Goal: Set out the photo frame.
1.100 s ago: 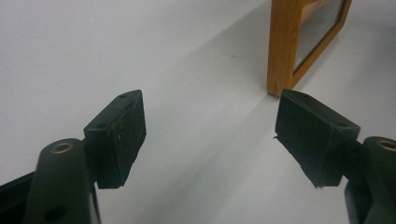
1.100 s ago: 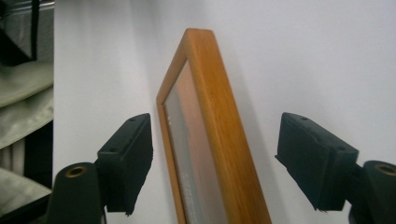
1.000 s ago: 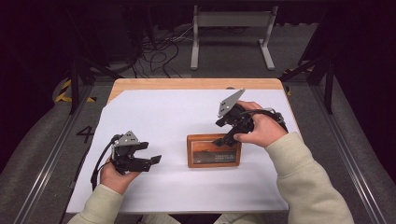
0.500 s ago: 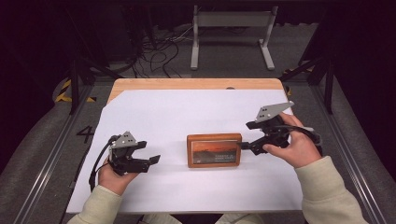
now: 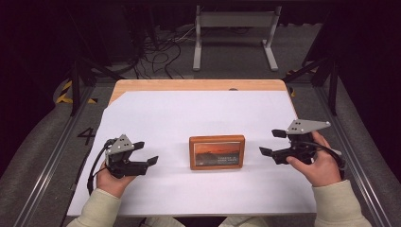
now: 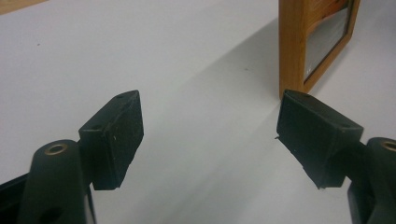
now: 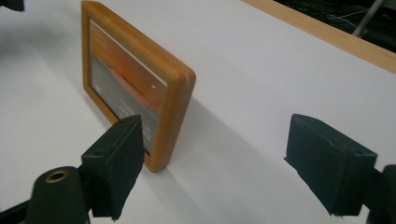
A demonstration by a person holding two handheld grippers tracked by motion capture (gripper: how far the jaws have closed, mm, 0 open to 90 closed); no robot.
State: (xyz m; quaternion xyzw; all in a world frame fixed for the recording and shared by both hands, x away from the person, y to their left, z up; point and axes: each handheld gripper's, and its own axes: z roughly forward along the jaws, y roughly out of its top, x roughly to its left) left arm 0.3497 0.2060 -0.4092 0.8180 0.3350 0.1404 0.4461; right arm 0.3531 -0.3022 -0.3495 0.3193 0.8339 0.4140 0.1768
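High view: wooden frame (image 5: 217, 152) being flanked on white sheet (image 5: 189, 113).
L gripper (image 5: 144, 154) & R gripper (image 5: 271, 143) being held w/ jaws apart, nothing gripped.

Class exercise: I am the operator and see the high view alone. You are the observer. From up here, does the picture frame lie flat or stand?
Observer: The picture frame stands on its edge on the white sheet, as the right gripper view shows.
Operator: Does the left gripper hold anything?
Observer: No. The left gripper is open, with bare sheet between its jaws.
Operator: And the right?
Observer: The right gripper is open too, with the frame's corner beyond one jaw, untouched.
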